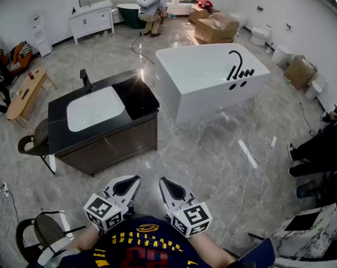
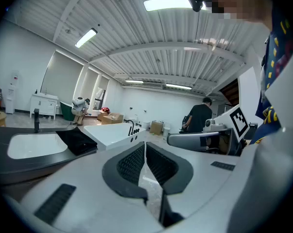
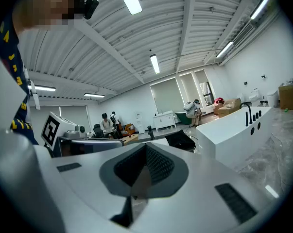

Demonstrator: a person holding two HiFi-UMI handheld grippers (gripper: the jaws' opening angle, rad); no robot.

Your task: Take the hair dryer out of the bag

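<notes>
No hair dryer shows in any view. A flat black thing (image 1: 134, 96) lies on the right part of a dark vanity top (image 1: 59, 124), beside its white basin (image 1: 94, 108); I cannot tell whether it is the bag. My left gripper (image 1: 133, 180) and right gripper (image 1: 164, 181) are held side by side close to my body, over the floor in front of the vanity. Both point ahead towards it. The left gripper (image 2: 145, 147) has its jaws together with nothing between them. The right gripper (image 3: 145, 150) is shut and empty too.
A white bathtub (image 1: 207, 77) stands right of the vanity. Cables (image 1: 249, 149) trail across the marble floor. Wicker chairs (image 1: 34, 141) stand at the left, a wooden bench (image 1: 25, 91) further back. A person's legs (image 1: 319, 149) reach in at the right. Cardboard boxes (image 1: 216, 27) sit at the back.
</notes>
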